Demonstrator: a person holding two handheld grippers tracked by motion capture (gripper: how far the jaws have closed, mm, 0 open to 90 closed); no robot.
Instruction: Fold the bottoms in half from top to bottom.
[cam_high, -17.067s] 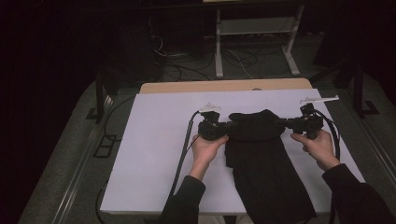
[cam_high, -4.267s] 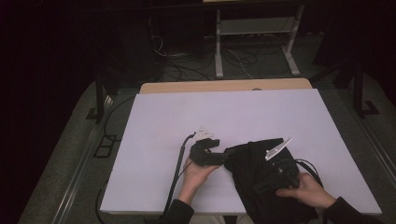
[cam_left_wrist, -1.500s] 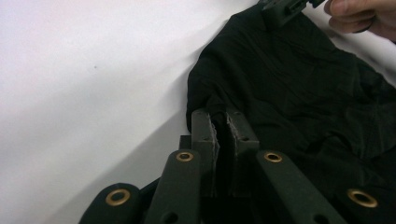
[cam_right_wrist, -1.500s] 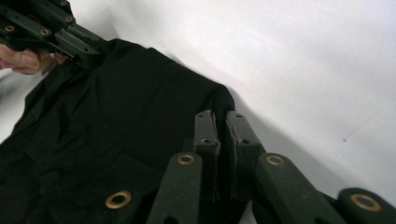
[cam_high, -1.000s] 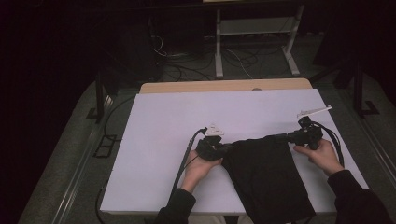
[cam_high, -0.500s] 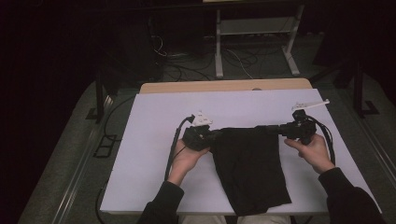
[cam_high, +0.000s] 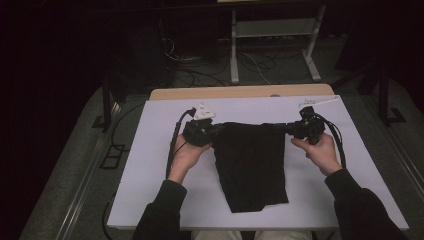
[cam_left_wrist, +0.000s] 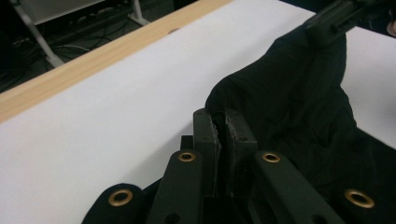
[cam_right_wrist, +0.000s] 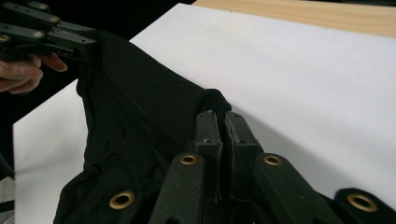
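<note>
You are holding the black cloth (cam_high: 252, 165) by its two far corners, left gripper (cam_high: 212, 131) and right gripper (cam_high: 286, 129) both clamped on it, its near end trailing on the white table (cam_high: 150, 165), so keep pulling evenly and level.

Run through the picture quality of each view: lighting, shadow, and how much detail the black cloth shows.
High view: the white table is lit, the room behind is nearly black, and the black cloth reads as a flat shape. Left gripper view: sharp near the left gripper, folds faintly visible. Right gripper view: the cloth casts a soft shadow on the table beside the right gripper.
</note>
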